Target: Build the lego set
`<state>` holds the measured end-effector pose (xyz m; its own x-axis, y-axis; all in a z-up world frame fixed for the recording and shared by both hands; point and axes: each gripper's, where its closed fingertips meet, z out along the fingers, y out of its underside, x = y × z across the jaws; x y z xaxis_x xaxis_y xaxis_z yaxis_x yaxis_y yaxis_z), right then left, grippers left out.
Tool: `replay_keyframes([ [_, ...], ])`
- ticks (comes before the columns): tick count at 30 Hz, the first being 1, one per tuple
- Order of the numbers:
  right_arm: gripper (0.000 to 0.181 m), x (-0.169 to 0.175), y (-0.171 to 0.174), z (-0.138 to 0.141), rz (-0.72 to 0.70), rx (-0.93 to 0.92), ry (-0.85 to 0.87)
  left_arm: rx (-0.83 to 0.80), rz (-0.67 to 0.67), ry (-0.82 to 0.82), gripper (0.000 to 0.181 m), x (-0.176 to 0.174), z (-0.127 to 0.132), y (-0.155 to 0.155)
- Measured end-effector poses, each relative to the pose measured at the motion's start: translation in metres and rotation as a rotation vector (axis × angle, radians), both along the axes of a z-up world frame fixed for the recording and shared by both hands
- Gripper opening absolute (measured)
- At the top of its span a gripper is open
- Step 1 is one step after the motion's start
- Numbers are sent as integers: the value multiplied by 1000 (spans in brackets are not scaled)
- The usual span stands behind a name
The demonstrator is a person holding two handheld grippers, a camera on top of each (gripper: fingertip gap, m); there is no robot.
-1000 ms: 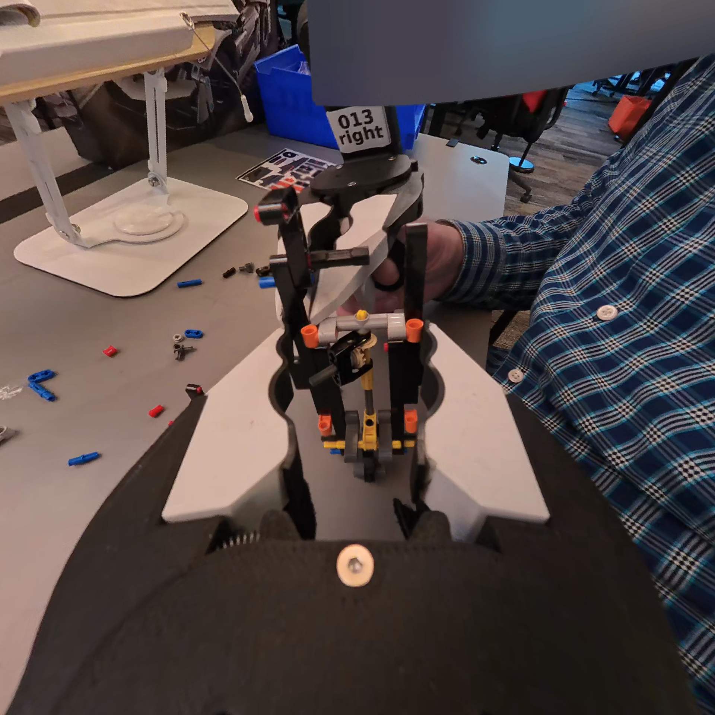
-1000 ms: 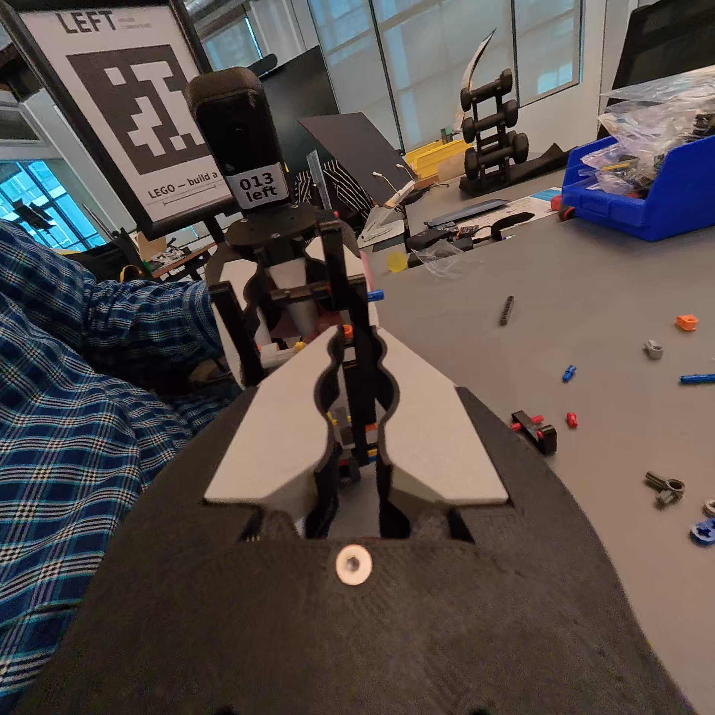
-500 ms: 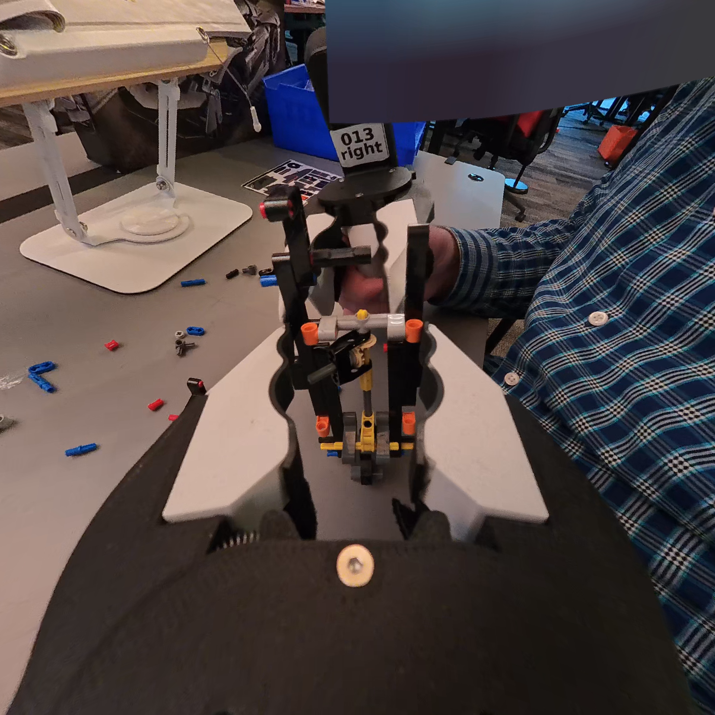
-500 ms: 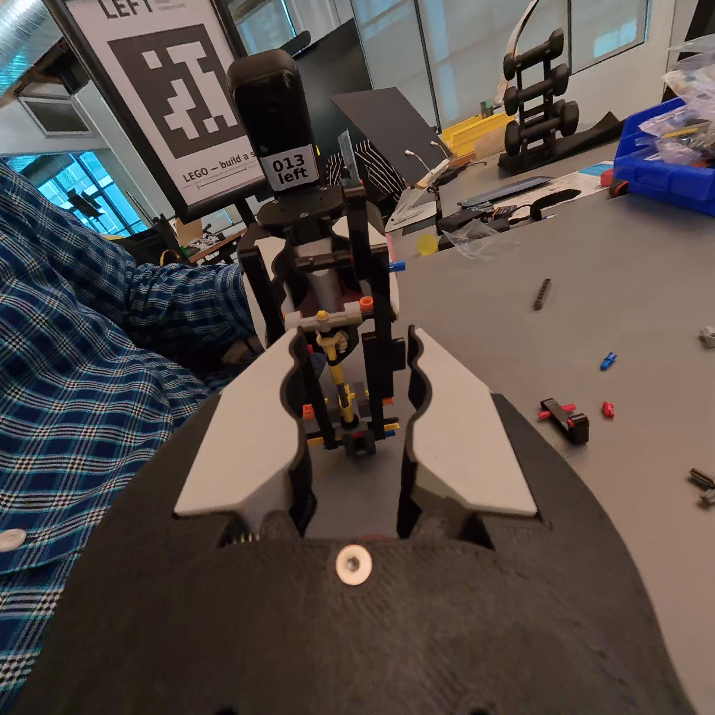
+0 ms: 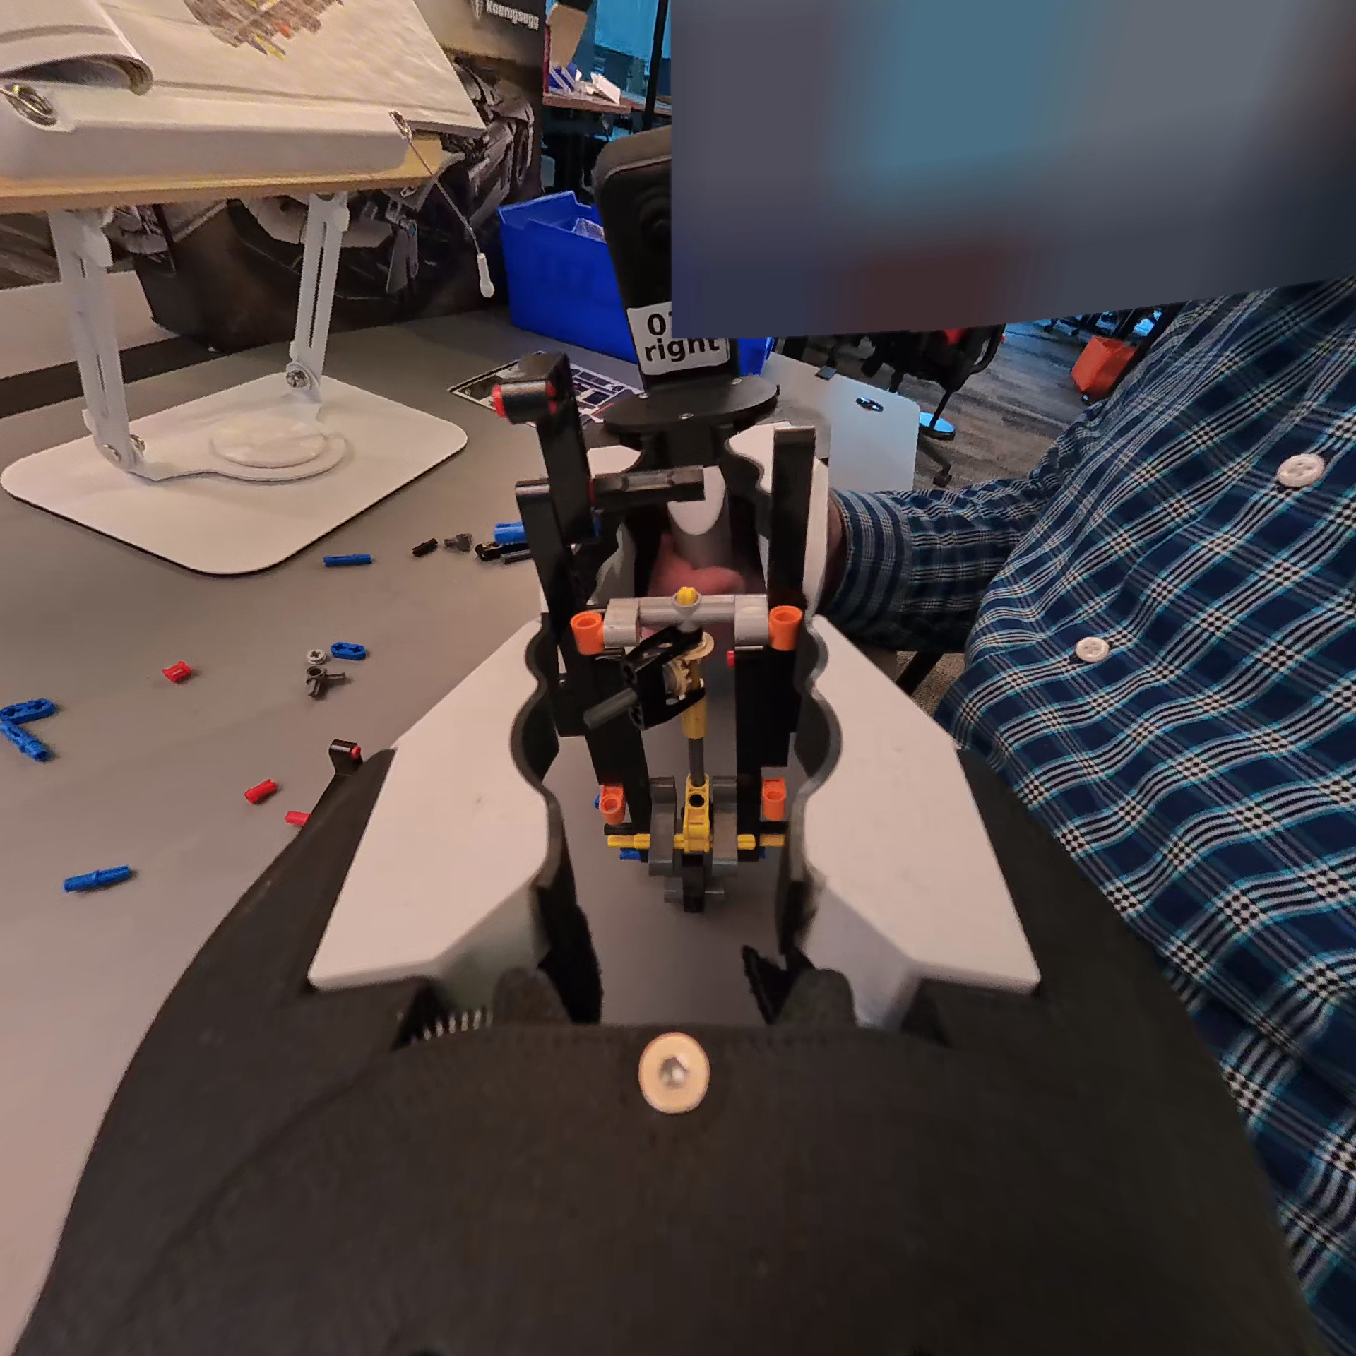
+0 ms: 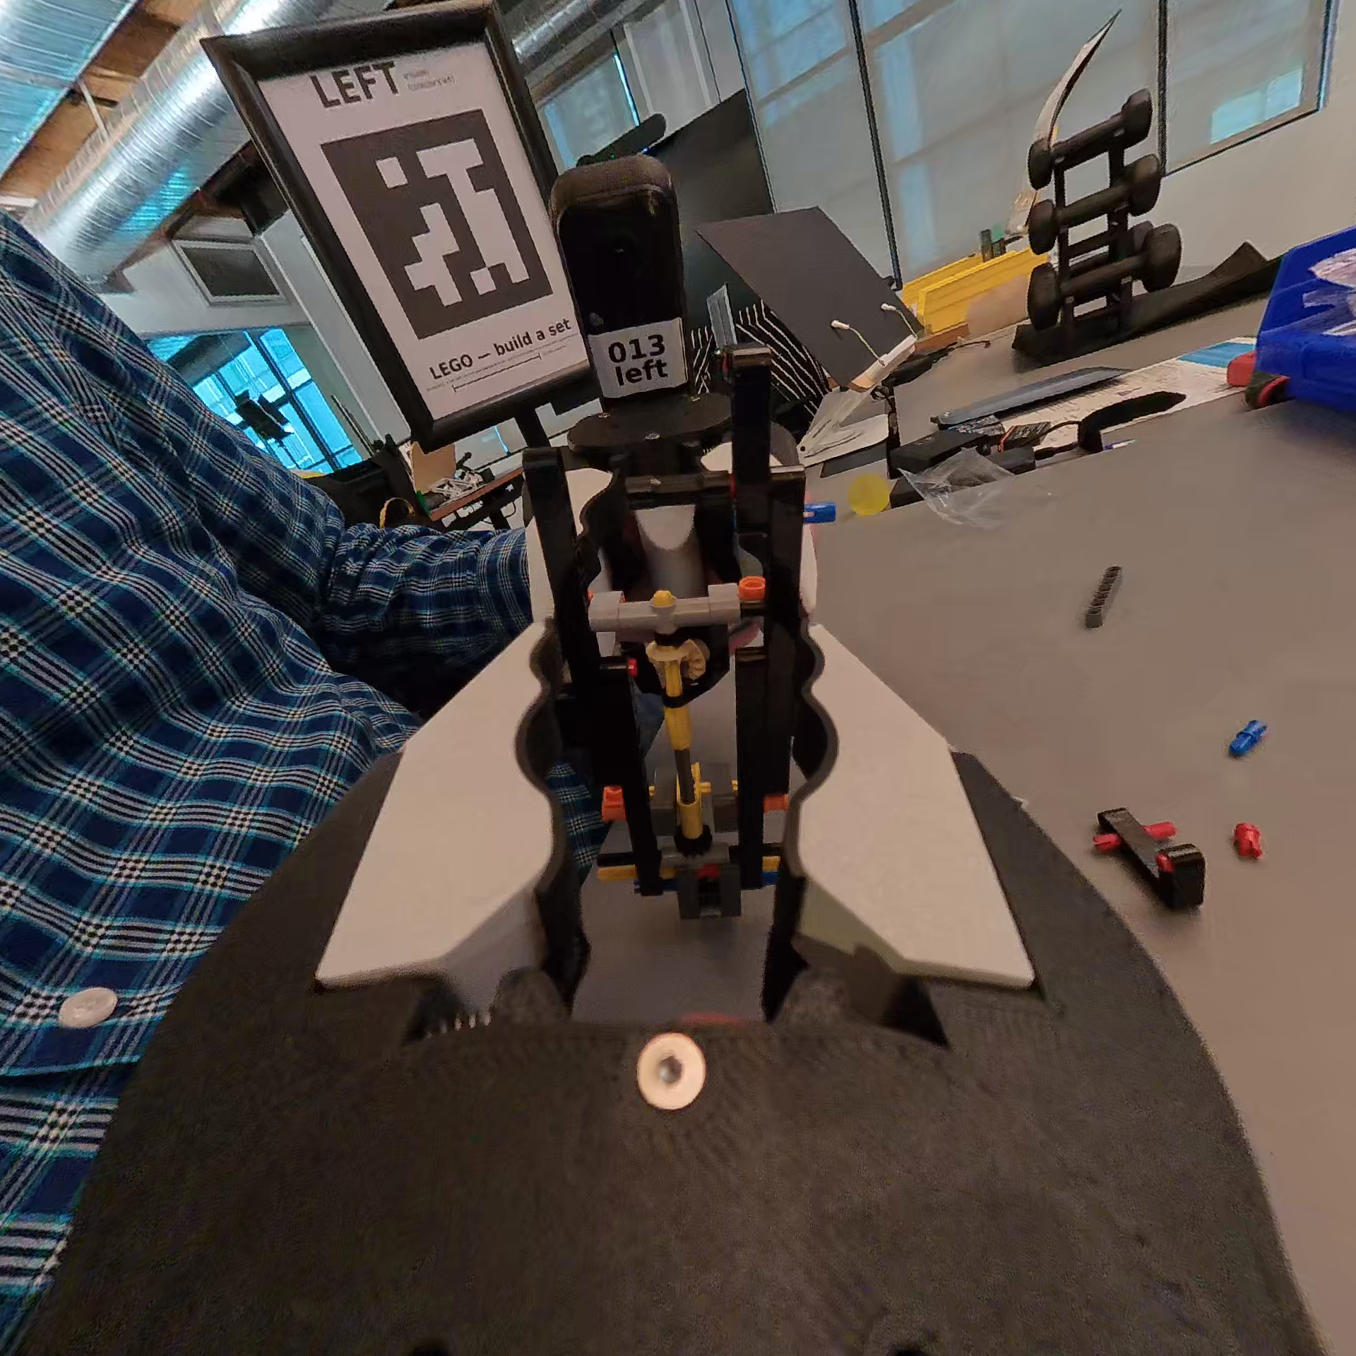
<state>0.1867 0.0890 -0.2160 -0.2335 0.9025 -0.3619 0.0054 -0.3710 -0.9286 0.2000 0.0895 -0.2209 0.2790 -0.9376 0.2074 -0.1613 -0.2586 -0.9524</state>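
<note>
The lego assembly (image 5: 693,814) is a tall frame of two black beams with a grey cross bar, orange pins and a yellow axle down the middle. My left gripper (image 5: 673,624) is shut on it, with a pad on each black beam. My right gripper (image 6: 676,624) faces it from the other side. Its jaws stand wide on either side of the same frame (image 6: 686,734), close to the beams. The plaid shirt shows through a gap beside the left beam. The frame is held above the grey table (image 6: 1027,660).
Loose blue (image 5: 95,877) and red pins (image 5: 260,791) lie on the table to the left. A white book stand (image 5: 235,469) holds the booklet. A black beam with red pins (image 6: 1152,851) lies to the right. A blue bin (image 6: 1313,315) and a framed sign (image 6: 411,235) stand behind. The tips of both grippers are at nearly the same place.
My right gripper let go of one black beam, opened wide and moved forward around the whole frame. My left gripper kept its hold and tilted up a little.
</note>
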Motion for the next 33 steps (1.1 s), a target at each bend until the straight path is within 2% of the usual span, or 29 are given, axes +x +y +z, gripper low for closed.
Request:
replay_keyframes([
  [3, 56, 2, 1, 0, -5, 5, -3, 0, 0, -4, 57, 1, 0, 1],
  [14, 55, 2, 4, 3, -11, -4, 8, 2, 4, 24, 57, 1, 3, 5],
  [20, 57, 15, 22, 0, -77, 11, -14, 38, 36, 362, 57, -14, -5, 14],
  [22, 54, 20, 29, -1, -99, 11, -18, -11, 14, 537, 57, -26, -21, 11],
  [24, 52, 24, 34, -1, -117, 16, -21, 34, 56, 787, 57, -49, -43, 19],
  [26, 48, 26, 37, -2, -129, 22, -25, 18, 31, 971, 57, -65, -63, 16],
  [29, 48, 28, 41, -6, -149, 31, -44, 2, -69, 1066, 57, -65, -85, 0],
  [33, 48, 28, 44, -11, -156, 37, -64, 5, -123, 1170, 57, -69, -112, -8],
])
